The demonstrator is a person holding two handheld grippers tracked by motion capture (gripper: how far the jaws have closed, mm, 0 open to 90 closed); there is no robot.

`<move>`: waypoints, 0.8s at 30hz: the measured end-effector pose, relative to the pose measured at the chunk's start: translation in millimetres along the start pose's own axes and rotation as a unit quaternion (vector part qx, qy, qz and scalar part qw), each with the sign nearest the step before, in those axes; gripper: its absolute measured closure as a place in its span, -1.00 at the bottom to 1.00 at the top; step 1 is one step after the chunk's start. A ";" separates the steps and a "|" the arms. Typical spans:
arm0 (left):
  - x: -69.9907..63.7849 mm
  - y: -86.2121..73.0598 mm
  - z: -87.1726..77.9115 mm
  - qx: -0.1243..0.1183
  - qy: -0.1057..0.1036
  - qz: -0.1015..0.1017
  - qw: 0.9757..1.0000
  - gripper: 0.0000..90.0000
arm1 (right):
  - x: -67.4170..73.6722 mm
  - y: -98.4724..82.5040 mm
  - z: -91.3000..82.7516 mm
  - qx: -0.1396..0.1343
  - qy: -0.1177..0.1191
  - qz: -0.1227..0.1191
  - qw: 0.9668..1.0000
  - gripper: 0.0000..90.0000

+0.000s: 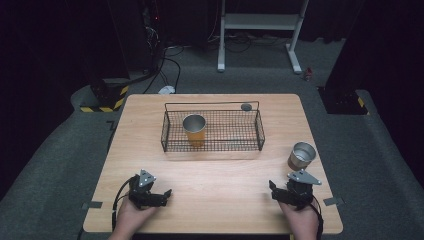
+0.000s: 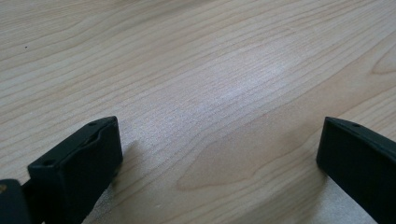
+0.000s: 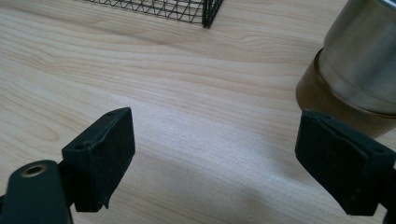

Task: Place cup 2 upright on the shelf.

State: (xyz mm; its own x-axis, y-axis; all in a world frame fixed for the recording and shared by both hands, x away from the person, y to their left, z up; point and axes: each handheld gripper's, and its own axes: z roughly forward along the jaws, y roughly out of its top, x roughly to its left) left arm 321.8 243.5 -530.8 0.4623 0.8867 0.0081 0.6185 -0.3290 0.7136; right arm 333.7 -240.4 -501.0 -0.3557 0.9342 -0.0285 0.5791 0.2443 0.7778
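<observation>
1. We see both grippers, left gripper (image 1: 159, 194) and right gripper (image 1: 280, 192), at the desk's (image 1: 215, 200) near edge, fingers released.
2. The steel cup (image 1: 302, 155) stands near the right edge, just beyond our right gripper.

**Both my grippers low, jaws wide apart**

My left hand (image 1: 131, 215) holds the left gripper (image 1: 159, 196) near the table's front edge, jaws spread wide with nothing between them. My right hand (image 1: 301, 220) holds the right gripper (image 1: 278, 192) likewise, jaws parted and empty, both angled inward.
</observation>
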 end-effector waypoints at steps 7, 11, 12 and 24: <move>-0.4 -0.2 -0.3 0.001 0.002 -0.002 1.000 -0.99 | -6.4 -1.0 -3.8 -0.005 -0.012 0.010 1.000 -0.73; -0.7 -0.2 -0.4 0.001 0.003 -0.003 1.000 -0.98 | -11.1 -2.1 -6.2 -0.009 -0.019 0.015 1.000 -0.73; -1.2 -0.4 -0.6 0.000 0.004 -0.004 1.000 -0.98 | -12.5 -2.3 -6.5 -0.011 -0.020 0.013 1.000 -0.73; -0.2 -0.8 -1.4 -0.002 -0.001 0.000 1.000 -0.94 | -26.0 -4.2 -8.8 -0.017 -0.037 0.027 0.999 -0.72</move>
State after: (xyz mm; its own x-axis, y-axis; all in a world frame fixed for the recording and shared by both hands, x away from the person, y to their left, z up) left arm 320.3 244.1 -530.4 0.4632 0.8862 0.0061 0.6161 -0.3269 0.7167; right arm 334.2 -268.0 -498.0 -0.2687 0.9627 -0.0308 0.5704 0.1848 0.8003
